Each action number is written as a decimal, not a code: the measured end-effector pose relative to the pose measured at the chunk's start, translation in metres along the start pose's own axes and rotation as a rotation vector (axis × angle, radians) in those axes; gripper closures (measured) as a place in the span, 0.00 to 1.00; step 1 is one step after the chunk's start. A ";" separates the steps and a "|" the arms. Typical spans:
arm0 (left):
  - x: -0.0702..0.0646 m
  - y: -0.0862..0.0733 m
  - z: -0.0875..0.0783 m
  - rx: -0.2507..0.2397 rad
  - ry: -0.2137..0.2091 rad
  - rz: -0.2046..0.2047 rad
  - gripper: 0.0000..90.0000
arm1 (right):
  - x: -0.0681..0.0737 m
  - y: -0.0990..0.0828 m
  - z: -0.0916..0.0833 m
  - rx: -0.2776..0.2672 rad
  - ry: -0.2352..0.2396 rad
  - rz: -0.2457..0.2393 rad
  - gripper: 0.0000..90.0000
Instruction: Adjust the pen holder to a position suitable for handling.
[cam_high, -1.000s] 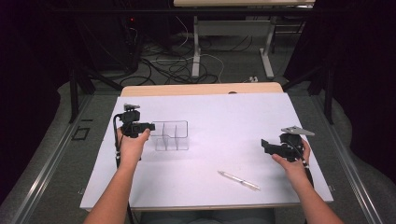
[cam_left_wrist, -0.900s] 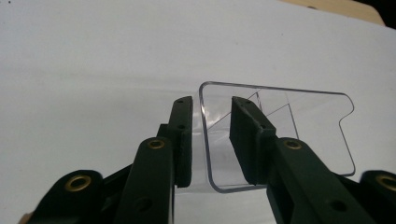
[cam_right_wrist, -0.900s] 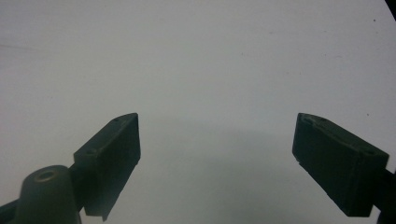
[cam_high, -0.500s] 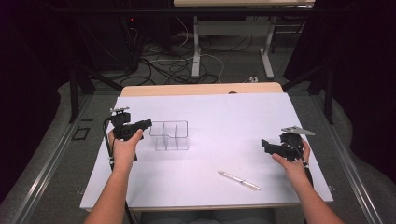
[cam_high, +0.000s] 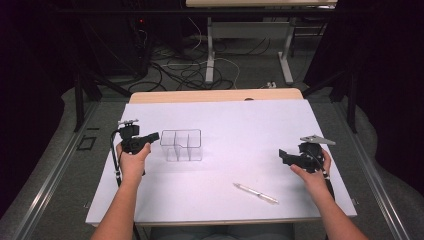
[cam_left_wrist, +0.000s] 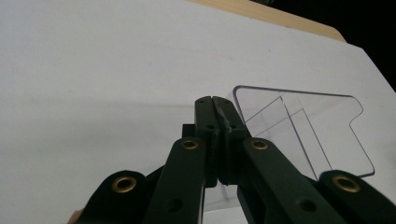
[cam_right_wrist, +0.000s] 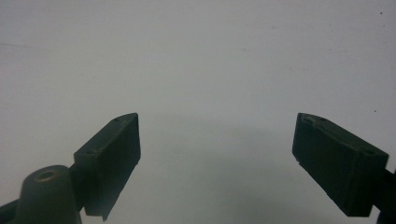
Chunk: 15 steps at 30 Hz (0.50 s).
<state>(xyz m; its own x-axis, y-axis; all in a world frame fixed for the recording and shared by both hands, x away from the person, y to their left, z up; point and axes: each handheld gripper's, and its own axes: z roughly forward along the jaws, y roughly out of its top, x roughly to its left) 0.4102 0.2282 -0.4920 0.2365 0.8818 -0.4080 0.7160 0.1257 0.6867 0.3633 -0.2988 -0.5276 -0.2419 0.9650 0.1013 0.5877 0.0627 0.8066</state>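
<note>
Organizer (cam_high: 181, 145) clear, mid-table | L gripper (cam_high: 154, 136) jaws pressed together, just beside its edge | R gripper (cam_high: 283, 155) jaws spread | pen (cam_high: 255, 193) near front edge

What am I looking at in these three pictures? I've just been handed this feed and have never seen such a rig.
A person sits at a table covered in white, holding a handheld two-jaw gripper in each hand. The high view looks down from above the person's side. The other two pictures come from cameras riding on the grippers, looking along their black jaws.

The left gripper has its jaws shut, right beside a clear plastic organizer with compartments; in the left gripper view the tips meet at its near edge, though I cannot tell whether they pinch the wall. The right gripper is open, holding nothing, over bare surface. A pen lies loose near the front edge.
</note>
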 end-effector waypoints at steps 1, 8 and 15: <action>0.000 0.000 0.001 0.005 -0.010 0.006 1.00 | 0.000 0.000 0.000 0.000 0.001 0.002 0.16; -0.002 0.000 0.005 0.036 -0.005 0.027 1.00 | 0.000 0.000 0.001 0.002 0.004 -0.004 0.16; -0.005 -0.002 0.008 0.038 -0.013 0.035 1.00 | 0.001 0.000 0.002 0.005 0.003 -0.002 0.16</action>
<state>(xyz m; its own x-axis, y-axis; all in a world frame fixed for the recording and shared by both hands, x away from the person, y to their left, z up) 0.4129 0.2201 -0.4961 0.2698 0.8795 -0.3920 0.7313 0.0777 0.6776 0.3648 -0.2973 -0.5287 -0.2453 0.9642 0.1009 0.5911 0.0663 0.8038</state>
